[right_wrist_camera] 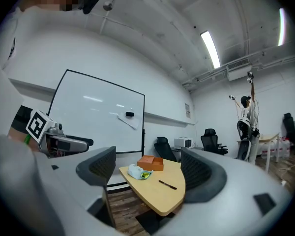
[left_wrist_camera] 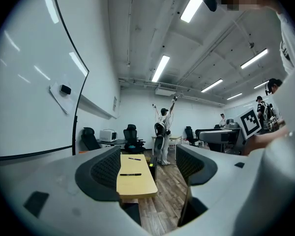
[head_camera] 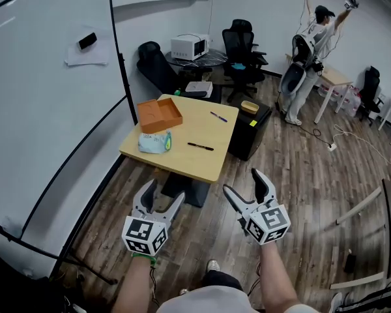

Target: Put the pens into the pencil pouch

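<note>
White left gripper (head_camera: 164, 193): jaws spread wide, nothing between them, short of the table.
White right gripper (head_camera: 242, 182): jaws likewise apart, empty.
Wooden table (head_camera: 189, 163): ahead of both grippers, not yet reached.
Black pen (head_camera: 201, 147): flat mid-table, right of the pencil pouch (head_camera: 155, 142).
Blue pen (head_camera: 218, 117): farther back, near the far edge.
Orange tray (head_camera: 159, 114): just behind the pouch.
Risk: thin pens lying flat may roll or skid away from a pinch. The soft pouch may slide unless one gripper steadies it.
</note>
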The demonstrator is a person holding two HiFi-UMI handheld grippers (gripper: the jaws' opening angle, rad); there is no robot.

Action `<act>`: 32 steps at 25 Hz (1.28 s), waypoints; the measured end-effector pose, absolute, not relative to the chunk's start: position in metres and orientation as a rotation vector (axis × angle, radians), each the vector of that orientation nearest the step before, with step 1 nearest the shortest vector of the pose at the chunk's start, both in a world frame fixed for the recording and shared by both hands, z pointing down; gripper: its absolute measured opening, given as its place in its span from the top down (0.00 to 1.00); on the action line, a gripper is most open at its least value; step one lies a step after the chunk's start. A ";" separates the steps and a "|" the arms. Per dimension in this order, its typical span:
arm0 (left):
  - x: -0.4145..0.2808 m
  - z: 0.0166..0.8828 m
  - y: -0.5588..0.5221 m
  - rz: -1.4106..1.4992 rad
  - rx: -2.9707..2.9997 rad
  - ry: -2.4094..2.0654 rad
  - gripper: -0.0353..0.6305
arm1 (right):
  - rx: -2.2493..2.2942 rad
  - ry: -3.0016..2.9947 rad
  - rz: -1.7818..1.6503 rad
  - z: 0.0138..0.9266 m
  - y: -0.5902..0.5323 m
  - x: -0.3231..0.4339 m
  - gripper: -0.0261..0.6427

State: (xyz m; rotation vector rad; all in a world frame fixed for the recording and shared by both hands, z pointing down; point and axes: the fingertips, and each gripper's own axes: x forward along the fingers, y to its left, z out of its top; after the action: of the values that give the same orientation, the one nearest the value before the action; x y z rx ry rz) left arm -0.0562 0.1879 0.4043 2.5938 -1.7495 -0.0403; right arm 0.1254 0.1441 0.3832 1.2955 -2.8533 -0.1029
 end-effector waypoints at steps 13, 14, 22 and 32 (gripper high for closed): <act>-0.044 0.399 0.106 0.016 2.485 -1.850 0.46 | 1.166 -2.926 -0.079 0.376 0.049 0.137 0.41; -0.042 0.397 0.100 0.022 2.482 -1.856 0.46 | 1.160 -2.929 -0.079 0.375 0.042 0.138 0.41; -0.045 0.397 0.055 0.078 2.465 -1.877 0.46 | 1.126 -2.944 -0.077 0.373 -0.009 0.132 0.43; -0.083 0.413 -0.034 0.064 2.501 -1.815 0.46 | 1.166 -2.864 -0.060 0.401 -0.084 0.099 0.44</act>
State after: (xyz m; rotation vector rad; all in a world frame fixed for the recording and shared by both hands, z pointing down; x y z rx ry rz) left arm -0.0830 -0.0340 0.4129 2.5012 -1.8153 0.0637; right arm 0.0988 -0.0839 0.4006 1.1664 -2.8640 -0.0600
